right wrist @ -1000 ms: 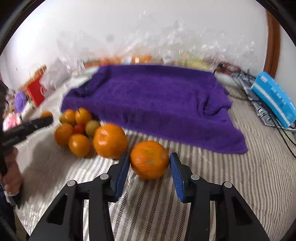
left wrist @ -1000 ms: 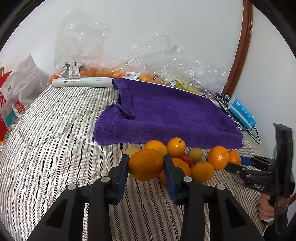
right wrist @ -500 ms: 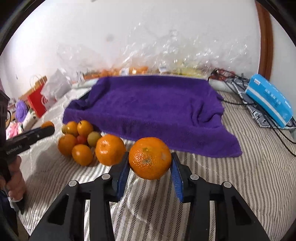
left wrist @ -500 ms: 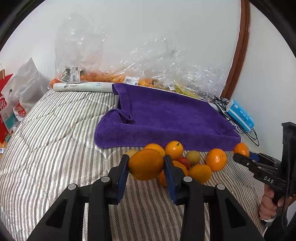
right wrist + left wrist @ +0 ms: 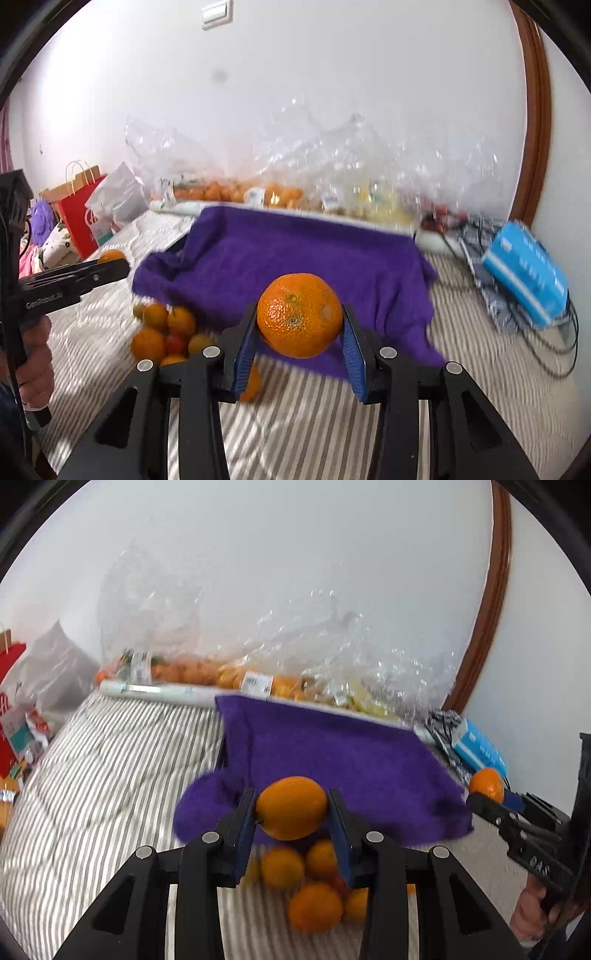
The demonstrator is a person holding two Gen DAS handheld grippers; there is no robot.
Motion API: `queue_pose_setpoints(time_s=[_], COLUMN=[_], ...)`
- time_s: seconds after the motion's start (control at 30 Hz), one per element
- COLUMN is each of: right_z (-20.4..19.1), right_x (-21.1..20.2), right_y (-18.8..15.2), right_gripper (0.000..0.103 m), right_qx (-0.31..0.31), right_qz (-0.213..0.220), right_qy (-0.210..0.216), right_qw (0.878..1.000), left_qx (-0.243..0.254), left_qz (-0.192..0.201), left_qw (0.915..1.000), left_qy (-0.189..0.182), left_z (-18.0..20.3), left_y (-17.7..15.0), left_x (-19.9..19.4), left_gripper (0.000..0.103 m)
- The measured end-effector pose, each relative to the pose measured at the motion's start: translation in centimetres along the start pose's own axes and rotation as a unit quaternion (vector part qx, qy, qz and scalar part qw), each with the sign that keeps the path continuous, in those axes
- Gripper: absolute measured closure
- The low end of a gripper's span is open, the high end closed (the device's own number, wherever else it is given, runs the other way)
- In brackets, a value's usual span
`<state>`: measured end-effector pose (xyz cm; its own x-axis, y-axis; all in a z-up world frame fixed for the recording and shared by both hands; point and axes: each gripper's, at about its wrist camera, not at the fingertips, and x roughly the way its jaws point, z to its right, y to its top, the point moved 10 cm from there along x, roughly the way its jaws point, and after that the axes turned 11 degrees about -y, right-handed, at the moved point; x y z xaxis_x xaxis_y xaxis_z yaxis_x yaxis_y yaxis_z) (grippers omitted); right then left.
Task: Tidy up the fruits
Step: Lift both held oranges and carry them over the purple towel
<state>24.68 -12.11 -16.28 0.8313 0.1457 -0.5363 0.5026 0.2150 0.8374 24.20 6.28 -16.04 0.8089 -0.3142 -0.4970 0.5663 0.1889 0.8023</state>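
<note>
**Both grippers holding fruit above the striped bedspread**

The left gripper (image 5: 291,812) is clamping a smooth orange fruit (image 5: 291,808) between its blue pads, jaws closed to the fruit's width, and is holding it in the air in front of the near edge of the purple towel (image 5: 332,760). The right gripper (image 5: 300,332) is gripping a dimpled mandarin (image 5: 300,315) the same way, also raised before the towel's near edge.

Below the left gripper, a pile of fruit (image 5: 314,886) is lying on the striped bedspread (image 5: 110,775), just near of the towel; in the right wrist view the pile is sitting to the left, mostly oranges with one red piece and a couple of greenish ones. The towel is draping over something raised, in the middle of the bed.

Along the far wall, clear plastic bags (image 5: 295,173) are holding more fruit. A blue packet (image 5: 524,280) is lying at the far right beside black cables, and a red paper bag (image 5: 79,218) is standing at the far left.
</note>
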Motion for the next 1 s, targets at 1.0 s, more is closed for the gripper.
queue_pose_setpoints(time_s=[1.0], right_z=[5.1], right_x=[10.4], right_y=[2.3], right_gripper=[0.060], right_qx=[0.043], right_qz=[-0.021], right_qy=[-0.032], right_qw=[0.998], left_qx=[-0.016], left_qz=[-0.005], left_qw=[0.9994], left_qy=[0.029], left_z=[-3.2], left_y=[2.5], left_x=[9.8], left_gripper=[0.068])
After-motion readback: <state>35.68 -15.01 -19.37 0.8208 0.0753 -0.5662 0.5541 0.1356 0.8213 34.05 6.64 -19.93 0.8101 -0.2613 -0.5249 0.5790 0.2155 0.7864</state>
